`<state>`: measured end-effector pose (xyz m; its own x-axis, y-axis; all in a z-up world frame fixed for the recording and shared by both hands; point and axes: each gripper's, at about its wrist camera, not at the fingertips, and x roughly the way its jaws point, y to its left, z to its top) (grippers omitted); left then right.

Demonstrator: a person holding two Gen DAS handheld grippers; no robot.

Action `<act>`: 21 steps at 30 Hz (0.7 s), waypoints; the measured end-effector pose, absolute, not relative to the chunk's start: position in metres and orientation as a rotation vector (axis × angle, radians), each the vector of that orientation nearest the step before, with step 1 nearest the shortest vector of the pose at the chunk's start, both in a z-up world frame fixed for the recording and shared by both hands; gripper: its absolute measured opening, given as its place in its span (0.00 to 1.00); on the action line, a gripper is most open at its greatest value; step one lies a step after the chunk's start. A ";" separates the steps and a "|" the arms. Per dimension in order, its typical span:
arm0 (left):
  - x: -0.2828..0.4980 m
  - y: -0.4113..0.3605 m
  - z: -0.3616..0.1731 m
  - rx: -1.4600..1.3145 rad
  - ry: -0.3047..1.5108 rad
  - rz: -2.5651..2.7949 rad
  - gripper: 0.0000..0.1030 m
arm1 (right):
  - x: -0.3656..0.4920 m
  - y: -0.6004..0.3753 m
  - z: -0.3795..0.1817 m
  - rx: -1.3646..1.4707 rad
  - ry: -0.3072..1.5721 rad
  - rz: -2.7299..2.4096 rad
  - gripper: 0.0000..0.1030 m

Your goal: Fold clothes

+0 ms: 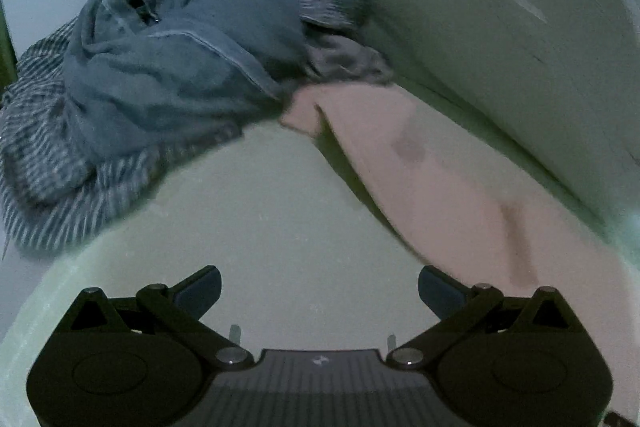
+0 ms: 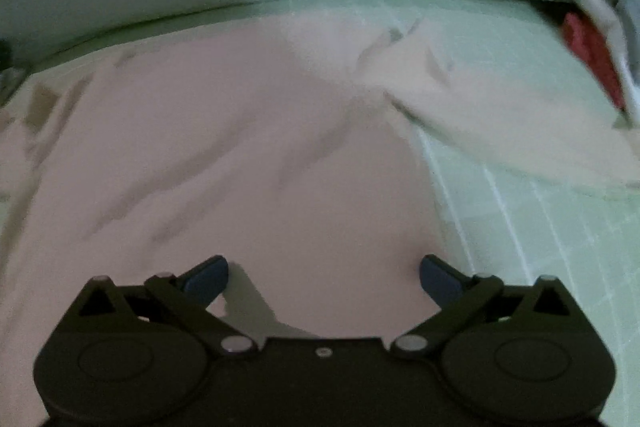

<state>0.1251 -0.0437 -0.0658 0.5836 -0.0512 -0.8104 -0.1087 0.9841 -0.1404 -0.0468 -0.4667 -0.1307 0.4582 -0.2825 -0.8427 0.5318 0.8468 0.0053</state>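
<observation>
A pale pink garment (image 2: 248, 147) lies spread and wrinkled on a light green bed sheet (image 2: 520, 227); one part of it trails off to the right. In the left wrist view its edge (image 1: 440, 179) runs along the right side. My right gripper (image 2: 324, 279) is open and empty, just above the pink garment near its right edge. My left gripper (image 1: 320, 291) is open and empty over bare sheet (image 1: 260, 207), left of the pink garment.
A heap of clothes lies at the far left: a blue-grey garment (image 1: 172, 67) on a striped one (image 1: 60, 187). A pale wall or headboard (image 1: 500, 7) borders the bed. A red and white cloth (image 2: 592, 59) lies at the far right.
</observation>
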 end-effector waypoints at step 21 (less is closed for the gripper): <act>0.289 -0.006 -0.123 -0.254 0.841 0.074 0.64 | -0.015 -0.467 -0.132 0.354 0.937 -0.666 1.00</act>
